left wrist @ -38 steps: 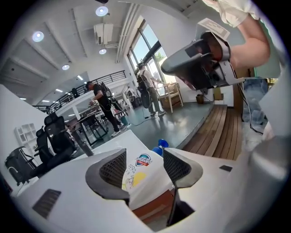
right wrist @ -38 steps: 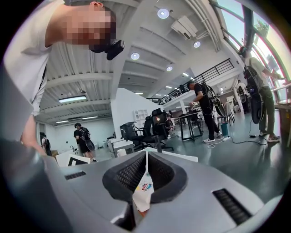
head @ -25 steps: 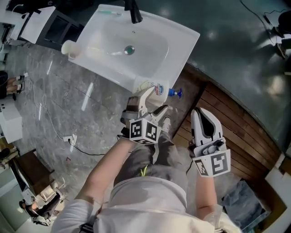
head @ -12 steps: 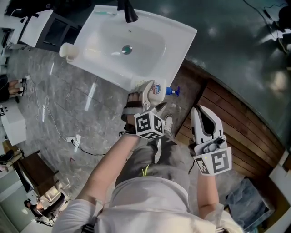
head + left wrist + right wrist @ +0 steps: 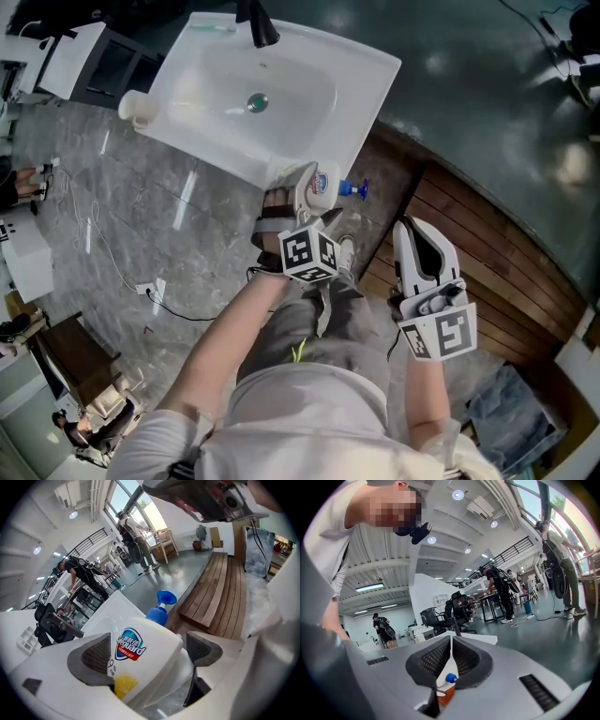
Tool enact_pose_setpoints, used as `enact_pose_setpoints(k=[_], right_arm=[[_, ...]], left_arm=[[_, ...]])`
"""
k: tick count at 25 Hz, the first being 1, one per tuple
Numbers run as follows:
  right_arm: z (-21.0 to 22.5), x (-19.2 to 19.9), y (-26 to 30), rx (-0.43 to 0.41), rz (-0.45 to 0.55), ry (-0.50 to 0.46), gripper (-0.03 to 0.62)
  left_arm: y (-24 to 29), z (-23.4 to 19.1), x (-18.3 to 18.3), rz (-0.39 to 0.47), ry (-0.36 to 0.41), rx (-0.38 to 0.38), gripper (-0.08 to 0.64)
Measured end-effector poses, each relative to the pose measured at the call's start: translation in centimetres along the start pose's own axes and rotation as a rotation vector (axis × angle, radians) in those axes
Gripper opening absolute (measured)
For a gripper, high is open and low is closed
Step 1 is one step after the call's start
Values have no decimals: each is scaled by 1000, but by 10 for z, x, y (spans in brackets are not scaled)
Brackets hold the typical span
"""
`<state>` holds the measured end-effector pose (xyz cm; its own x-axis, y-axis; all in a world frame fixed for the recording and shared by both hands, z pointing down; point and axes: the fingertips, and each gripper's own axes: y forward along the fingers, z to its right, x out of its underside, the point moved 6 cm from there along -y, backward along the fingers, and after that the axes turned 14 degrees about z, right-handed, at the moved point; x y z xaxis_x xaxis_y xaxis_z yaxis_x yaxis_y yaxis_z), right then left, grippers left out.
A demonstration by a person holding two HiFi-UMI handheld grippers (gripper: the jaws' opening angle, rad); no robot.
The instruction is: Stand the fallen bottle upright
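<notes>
1 bottle (image 5: 322,185) lies on the sink (image 5: 367,82) corner, pump (image 5: 356,189) overhanging.

Bottle (image 5: 323,181) base hidden behind left tool (image 5: 313,208), faucet (image 5: 255,23) cut by top edge

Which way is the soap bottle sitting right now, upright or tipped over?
Tipped over: the soap bottle lies on its side at the sink corner, its blue pump pointing sideways rather than up.

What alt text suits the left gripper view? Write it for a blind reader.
A white soap bottle with a blue pump lies between the open tongs of the left gripper, not gripped, at the edge of a white sink. Wooden decking runs behind it.
</notes>
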<state>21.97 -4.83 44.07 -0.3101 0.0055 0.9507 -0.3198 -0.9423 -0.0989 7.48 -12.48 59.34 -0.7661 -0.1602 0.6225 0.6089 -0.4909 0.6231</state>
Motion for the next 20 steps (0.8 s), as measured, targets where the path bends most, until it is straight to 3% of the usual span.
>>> enact_pose_setpoints(k=[8,14,20], right_arm=[[-1,0,0,1,2,3,41],[-4,-5,-11,7,11,-3,41],[-2,-3,-5,6,7,-4,41]], left_arm=[[0,5,-2,34,54,-35,498],[-9,11,-5,55,63,-20,480],[-8,1,-5,94,2,-38,476]])
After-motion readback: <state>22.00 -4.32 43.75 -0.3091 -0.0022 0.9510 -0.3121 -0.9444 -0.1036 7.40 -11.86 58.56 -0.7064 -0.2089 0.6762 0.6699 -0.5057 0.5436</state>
